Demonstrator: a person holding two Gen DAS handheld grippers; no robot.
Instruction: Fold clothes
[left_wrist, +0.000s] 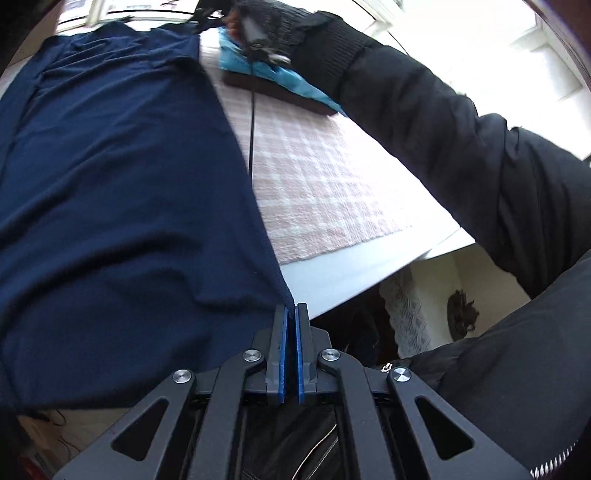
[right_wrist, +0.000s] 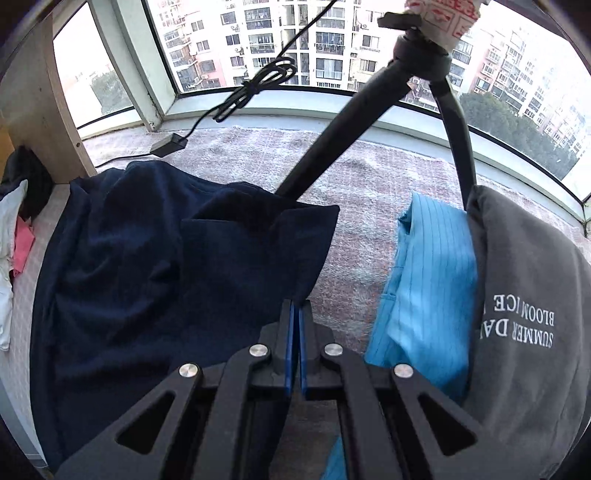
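A navy blue garment (left_wrist: 110, 192) lies spread over the pink checked cloth (left_wrist: 317, 177) on the table. My left gripper (left_wrist: 291, 308) is shut on its near corner at the table's front edge. In the right wrist view the same navy garment (right_wrist: 147, 266) is bunched at the left, with one corner folded over. My right gripper (right_wrist: 296, 306) is shut on that far corner. In the left wrist view the right gripper (left_wrist: 258, 37) shows at the far end, in a gloved hand on a black-sleeved arm.
A folded light blue garment (right_wrist: 424, 288) and a folded grey shirt with white lettering (right_wrist: 528, 314) lie at the right. A black tripod leg (right_wrist: 332, 136) crosses the middle. A cable and black adapter (right_wrist: 170, 142) lie near the window. White and pink clothes (right_wrist: 14, 240) sit at the left.
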